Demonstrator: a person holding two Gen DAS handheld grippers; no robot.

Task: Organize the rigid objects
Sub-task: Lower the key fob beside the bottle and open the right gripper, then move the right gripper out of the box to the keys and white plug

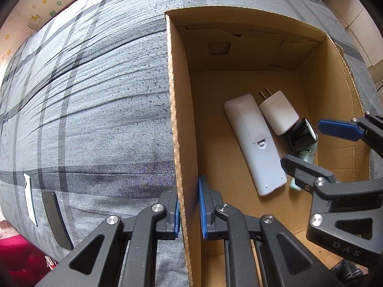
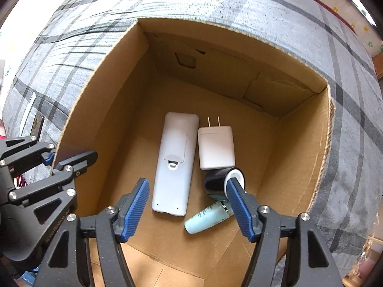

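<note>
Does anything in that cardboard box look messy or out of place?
Mostly tidy: the white remote and charger plug lie side by side, the remote face down. The black-capped pale green bottle lies tipped over, askew to them. Two phones lie outside the box on the bedcover.

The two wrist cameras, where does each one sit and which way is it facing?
Left wrist: on the left gripper, looking down its fingers, which clamp the cardboard box's side wall; the right gripper shows at the right edge.
Right wrist: on the right gripper, looking down into the box, jaws open above the contents; the left gripper shows at the left.
Shared: box, remote, charger, small bottle, plaid sheet.
</note>
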